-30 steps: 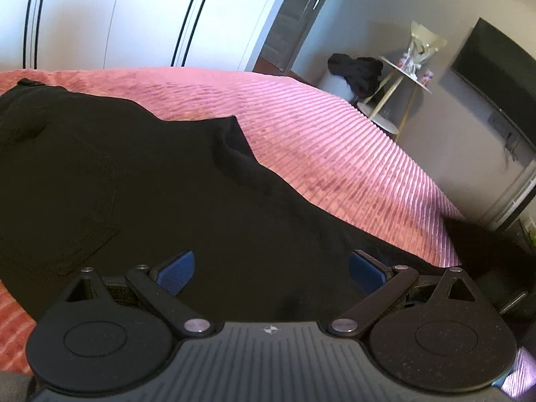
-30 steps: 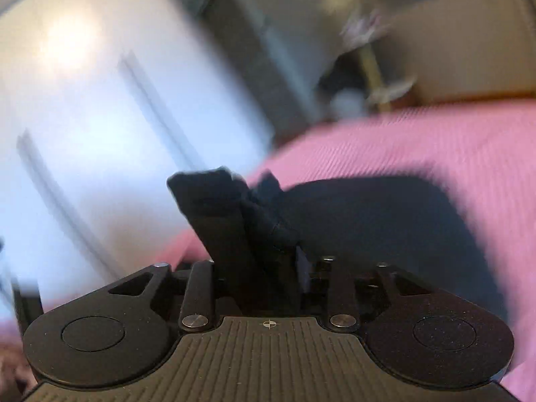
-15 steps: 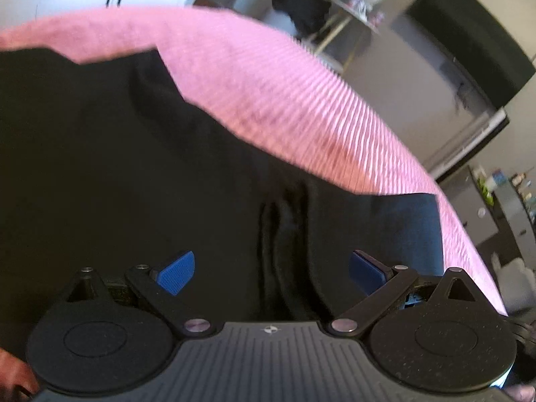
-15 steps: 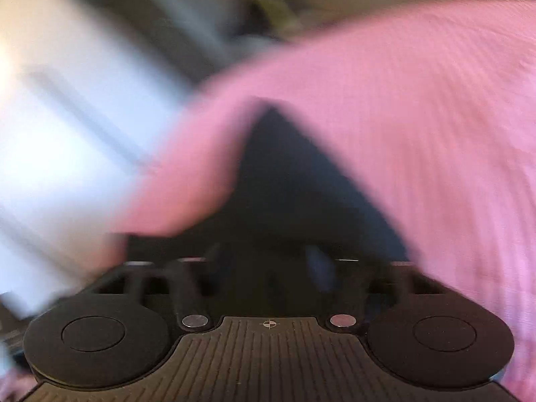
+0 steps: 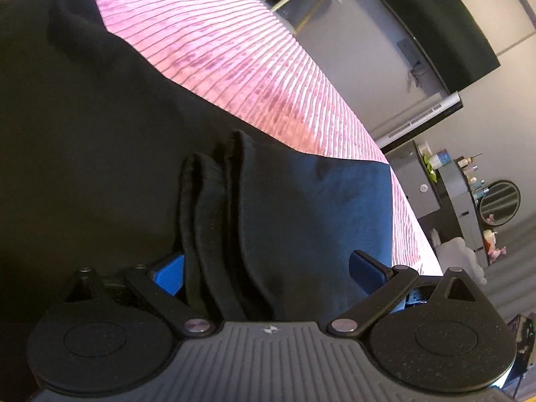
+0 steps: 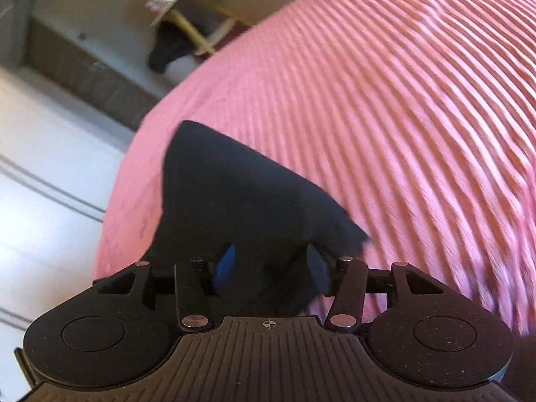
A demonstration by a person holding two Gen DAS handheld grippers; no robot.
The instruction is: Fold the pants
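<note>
My left gripper (image 5: 268, 268) sits low in the frame with its blue pads (image 5: 167, 273) spread wide. A bunched, pleated ridge of the black pants (image 5: 100, 134) rises between them, lying against the left pad and clear of the right one, so nothing is pinched. The rest of the pants fills the left and centre of this view, spread over the pink ribbed bedspread (image 5: 251, 60), with one squared edge of dark cloth reaching toward the lower right. In the upper right, beyond the bed, a dark television (image 5: 445, 30) hangs on the wall.

In the other view my right gripper (image 6: 271, 268) is at the bottom centre, its pads parted about halfway. A corner of the pants (image 6: 234, 194) lies between them and rises as a dark wedge to the middle of the frame; whether either pad presses the cloth I cannot tell, as the dark fabric hides the contact. The bedspread (image 6: 402, 100) covers the right and upper part, slightly blurred. A small side table (image 6: 197, 33) stands in the upper left.
</note>
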